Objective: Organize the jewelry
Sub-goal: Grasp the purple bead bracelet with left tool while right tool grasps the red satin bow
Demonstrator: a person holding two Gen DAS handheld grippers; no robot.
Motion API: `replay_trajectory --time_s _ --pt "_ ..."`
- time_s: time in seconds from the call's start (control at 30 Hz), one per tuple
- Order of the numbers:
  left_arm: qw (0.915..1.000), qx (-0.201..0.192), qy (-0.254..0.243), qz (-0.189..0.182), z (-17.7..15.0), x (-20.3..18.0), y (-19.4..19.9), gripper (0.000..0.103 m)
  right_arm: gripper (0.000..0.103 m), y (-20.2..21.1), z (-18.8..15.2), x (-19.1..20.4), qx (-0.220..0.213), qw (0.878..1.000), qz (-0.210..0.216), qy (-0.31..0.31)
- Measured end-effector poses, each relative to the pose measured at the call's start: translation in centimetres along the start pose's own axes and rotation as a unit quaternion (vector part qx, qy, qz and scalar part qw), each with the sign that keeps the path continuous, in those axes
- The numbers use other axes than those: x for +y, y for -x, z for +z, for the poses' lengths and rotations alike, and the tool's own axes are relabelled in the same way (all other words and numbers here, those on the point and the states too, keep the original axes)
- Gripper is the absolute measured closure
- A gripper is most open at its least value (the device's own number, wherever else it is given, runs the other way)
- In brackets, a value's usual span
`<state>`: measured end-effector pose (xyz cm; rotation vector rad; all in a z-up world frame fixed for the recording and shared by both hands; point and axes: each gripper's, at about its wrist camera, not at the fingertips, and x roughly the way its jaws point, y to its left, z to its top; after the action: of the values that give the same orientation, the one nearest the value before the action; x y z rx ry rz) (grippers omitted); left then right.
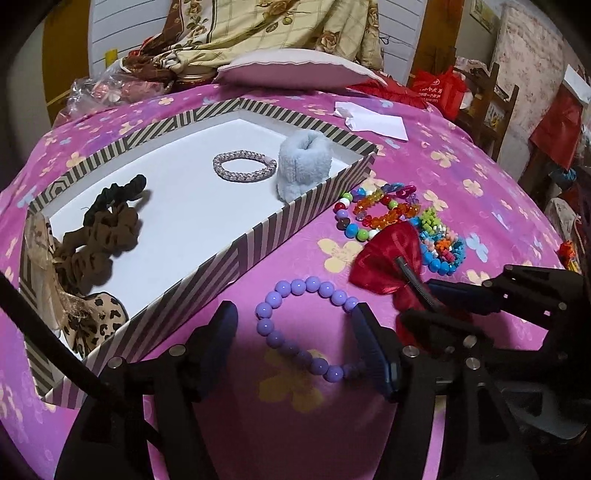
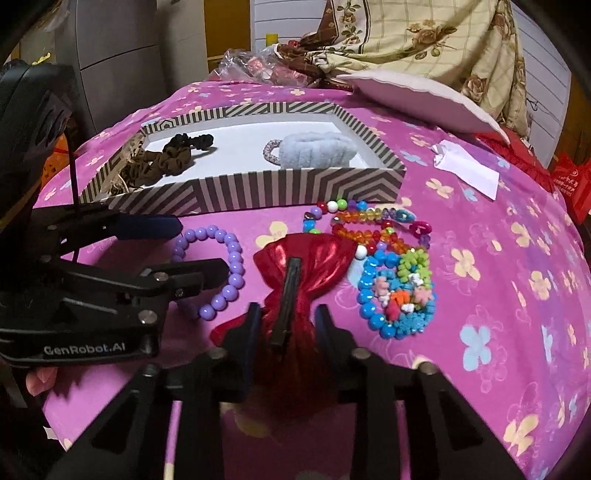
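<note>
A purple bead bracelet [image 1: 314, 284] lies on the pink flowered cloth in front of the striped box [image 1: 258, 236]. My left gripper [image 1: 295, 328] stands open around it; the right finger touches the beads and the left finger is apart from them. Beside it lies a red bow hair clip [image 2: 317, 254] with a black clip bar. My right gripper [image 2: 288, 317] is shut on the bow's narrow waist. A heap of colourful bead bracelets [image 2: 391, 280] lies just right of the bow. The box holds dark scrunchies [image 1: 99, 229], a pink braided band [image 1: 243, 166] and a pale blue fluffy scrunchie [image 1: 303, 166].
A leopard-print bow [image 1: 96, 321] sits in the box's near corner. Folded white paper [image 1: 376, 120] lies beyond the box. At the far edge are a white cushion [image 1: 295, 72], a floral blanket [image 1: 277, 26] and a plastic bag [image 1: 99, 88]. Red bags [image 1: 439, 88] stand off to the right.
</note>
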<state>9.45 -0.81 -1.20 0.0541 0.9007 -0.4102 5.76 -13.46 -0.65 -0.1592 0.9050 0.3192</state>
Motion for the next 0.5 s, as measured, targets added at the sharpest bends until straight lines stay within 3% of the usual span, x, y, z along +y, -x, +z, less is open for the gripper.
replay_trajectory --time_s 0.17,0.33,0.5 --pt "0.9991 0.006 -0.019 0.036 -0.1 -0.4 -0.3 0.044 0.086 1.3 -0.5 -0.9 0.002 1.000 -0.010 -0.007" --pt "0.9987 0.006 -0.032 0.040 -0.2 -0.7 -0.2 0.051 0.086 5.4 -0.3 -2.7 -0.040 0.999 -0.011 -0.032" --pt "0.9988 0.004 -0.044 0.020 -0.4 -1.3 0.1 0.088 0.086 7.6 -0.4 -4.4 -0.037 0.999 -0.014 -0.035"
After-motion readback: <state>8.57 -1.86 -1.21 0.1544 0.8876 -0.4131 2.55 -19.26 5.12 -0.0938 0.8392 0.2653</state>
